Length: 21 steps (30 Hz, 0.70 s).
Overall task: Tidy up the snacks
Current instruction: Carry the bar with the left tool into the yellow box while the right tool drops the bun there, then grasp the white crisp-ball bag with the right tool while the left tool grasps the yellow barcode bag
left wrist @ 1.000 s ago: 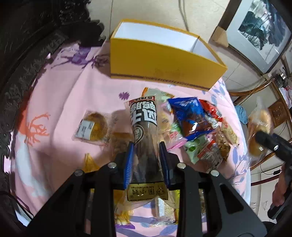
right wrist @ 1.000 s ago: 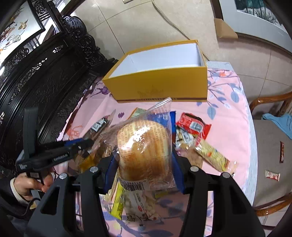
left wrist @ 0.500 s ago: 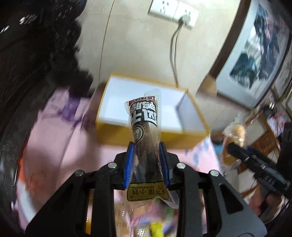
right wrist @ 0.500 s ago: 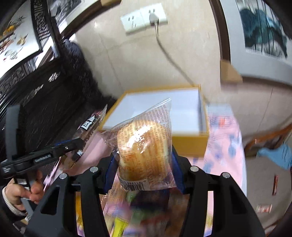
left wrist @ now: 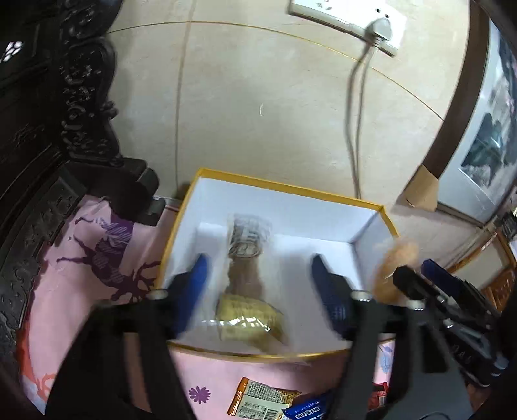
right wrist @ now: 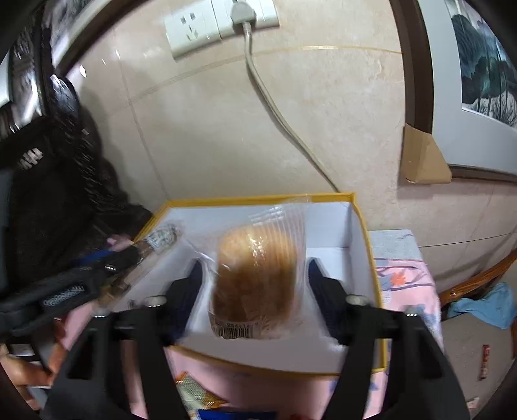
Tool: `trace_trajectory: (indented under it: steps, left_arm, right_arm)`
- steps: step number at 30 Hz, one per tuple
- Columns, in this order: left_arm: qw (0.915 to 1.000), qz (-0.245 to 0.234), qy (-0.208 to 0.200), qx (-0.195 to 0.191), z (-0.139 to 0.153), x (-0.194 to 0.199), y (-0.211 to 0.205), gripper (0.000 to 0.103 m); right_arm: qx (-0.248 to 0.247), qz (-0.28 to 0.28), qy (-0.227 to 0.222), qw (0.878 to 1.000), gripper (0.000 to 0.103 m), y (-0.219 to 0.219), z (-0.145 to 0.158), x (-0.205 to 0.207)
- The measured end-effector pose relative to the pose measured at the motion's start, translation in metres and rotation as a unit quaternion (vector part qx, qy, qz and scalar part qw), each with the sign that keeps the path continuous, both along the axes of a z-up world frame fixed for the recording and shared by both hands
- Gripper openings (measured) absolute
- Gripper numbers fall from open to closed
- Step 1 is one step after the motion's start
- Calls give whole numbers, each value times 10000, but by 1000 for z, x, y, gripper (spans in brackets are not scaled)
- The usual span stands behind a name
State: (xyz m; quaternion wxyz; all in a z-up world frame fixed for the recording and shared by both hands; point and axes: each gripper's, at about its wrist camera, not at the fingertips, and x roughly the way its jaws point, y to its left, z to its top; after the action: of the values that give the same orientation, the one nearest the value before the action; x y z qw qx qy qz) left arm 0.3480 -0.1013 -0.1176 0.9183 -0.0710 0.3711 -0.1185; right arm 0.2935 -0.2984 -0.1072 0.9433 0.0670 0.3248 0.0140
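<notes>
Pink cloth (left wrist: 90, 290) printed with purple and orange figures covers the counter, and on it sits a yellow box (left wrist: 323, 190) with a white inside, pushed close to a beige tiled wall (left wrist: 258, 113). A white socket plate (left wrist: 349, 22) on that wall has a plug in it and a grey cable (left wrist: 352, 129) running down behind the box. Dark carved wooden furniture (left wrist: 48, 113) stands to the left, and a framed picture (right wrist: 478, 64) leans at the right. The left hand-held gripper (left wrist: 258, 284) hangs over the box, its jaws opening, and a long brown snack packet (left wrist: 245, 258) lies loose between them, clear of the blue pads. The right hand-held gripper (right wrist: 255, 284) is also opening, with a bagged bread bun (right wrist: 255, 281) between its parted fingers, over the box floor. Near the counter's front edge lie more wrapped snacks (left wrist: 261, 400).
</notes>
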Motion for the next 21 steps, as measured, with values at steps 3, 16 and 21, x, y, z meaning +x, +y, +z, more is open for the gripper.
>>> trace_trajectory:
  steps: [3,16,21]
  left_arm:
    - [9997,102,-34,-217,10,-12,14,84]
    - [9971,139,640,393,-5,-146,83,90]
    - [9922,467,1074,419,-20,-203,124,90]
  right_arm:
    - [87,127,6,9999,71,-5,7,-15]
    - [813,1191,1695,9749,71,10,-52,-191]
    - [571,1675,2260,9579,71,43,-91,-247]
